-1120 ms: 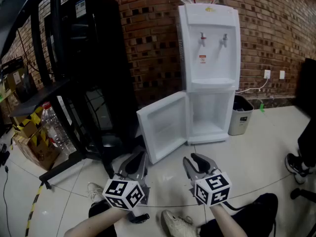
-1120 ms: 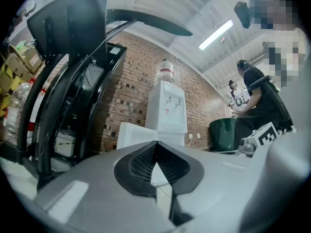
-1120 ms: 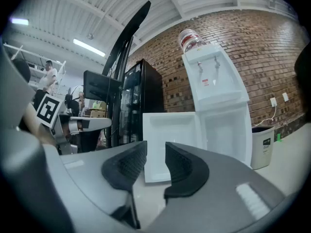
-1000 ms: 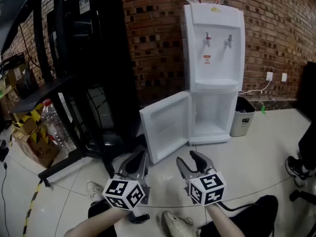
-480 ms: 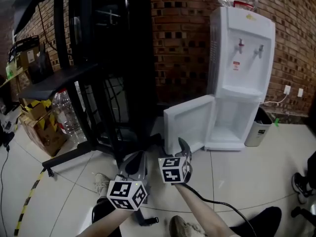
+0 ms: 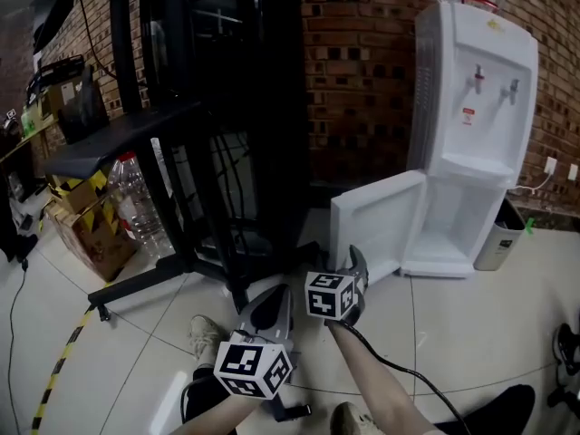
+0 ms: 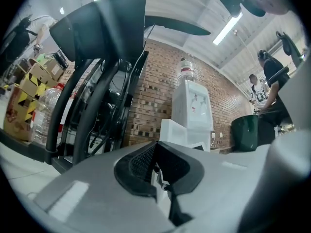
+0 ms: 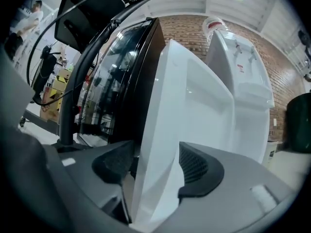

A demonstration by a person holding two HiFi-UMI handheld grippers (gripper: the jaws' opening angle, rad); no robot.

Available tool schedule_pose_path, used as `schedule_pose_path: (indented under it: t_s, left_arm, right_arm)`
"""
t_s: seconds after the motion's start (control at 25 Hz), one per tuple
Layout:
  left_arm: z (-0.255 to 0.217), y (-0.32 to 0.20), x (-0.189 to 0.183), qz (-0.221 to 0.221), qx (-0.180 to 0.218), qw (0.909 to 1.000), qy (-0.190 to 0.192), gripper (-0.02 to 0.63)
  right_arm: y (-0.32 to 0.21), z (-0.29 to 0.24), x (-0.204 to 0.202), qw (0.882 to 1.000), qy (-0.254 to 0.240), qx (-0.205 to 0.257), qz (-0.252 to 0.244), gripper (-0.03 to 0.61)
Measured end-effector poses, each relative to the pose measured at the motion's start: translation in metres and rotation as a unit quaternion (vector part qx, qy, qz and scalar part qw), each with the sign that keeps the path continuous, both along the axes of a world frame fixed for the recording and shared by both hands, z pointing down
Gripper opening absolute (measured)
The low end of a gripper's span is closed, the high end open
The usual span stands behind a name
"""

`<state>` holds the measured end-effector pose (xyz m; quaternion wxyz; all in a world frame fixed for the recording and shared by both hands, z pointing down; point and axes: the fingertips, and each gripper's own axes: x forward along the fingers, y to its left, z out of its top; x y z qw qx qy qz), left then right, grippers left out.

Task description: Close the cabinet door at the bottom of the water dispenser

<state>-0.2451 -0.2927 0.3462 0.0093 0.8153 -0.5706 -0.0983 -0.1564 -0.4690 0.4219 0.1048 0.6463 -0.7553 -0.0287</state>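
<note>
The white water dispenser (image 6: 471,107) stands against the brick wall, and its bottom cabinet door (image 6: 376,225) hangs open to the left. My right gripper (image 6: 355,263) is at the door's free edge. In the right gripper view this gripper (image 8: 155,164) straddles the door's (image 8: 194,106) edge; its jaws are closing, and the pads (image 8: 199,166) do not press on the edge. My left gripper (image 6: 272,311) is held lower and nearer me, away from the door. In its own view the left gripper (image 7: 156,168) is shut on nothing, with the dispenser (image 7: 192,108) far ahead.
A tall black cabinet and metal rack (image 6: 227,107) stand just left of the door. Further left are a large water bottle (image 6: 136,202) and taped cardboard boxes (image 6: 82,229). A grey bin (image 6: 501,234) sits right of the dispenser. A shoe (image 6: 204,335) shows on the floor below.
The right gripper has moved forward and left from beside the left one to the door's free edge, which now lies between its jaws. The left gripper shifted slightly. The view has swung left.
</note>
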Motion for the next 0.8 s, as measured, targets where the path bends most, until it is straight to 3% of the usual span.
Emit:
schedule_pose_path:
  t_s: [0.24,0.52,0.8]
  left_arm:
    - [0.004,-0.005,0.008,0.007,0.0,1.0,-0.006,0.006]
    - [0.007,-0.015,0.017,0.002,-0.015,0.9999,0.003,0.005]
    - [-0.007,-0.026,0.067,0.038,-0.005,0.9993,-0.003,0.005]
  right_arm:
    - [-0.006,0.007,0.0,1.0,0.015,-0.005,-0.006,0.225]
    - [0.016,0.008,0.012,1.0,0.007,-0.02,-0.023,0.221]
    - [0.057,0.009,0.045,0.997,0.018,-0.045,-0.055,0.233]
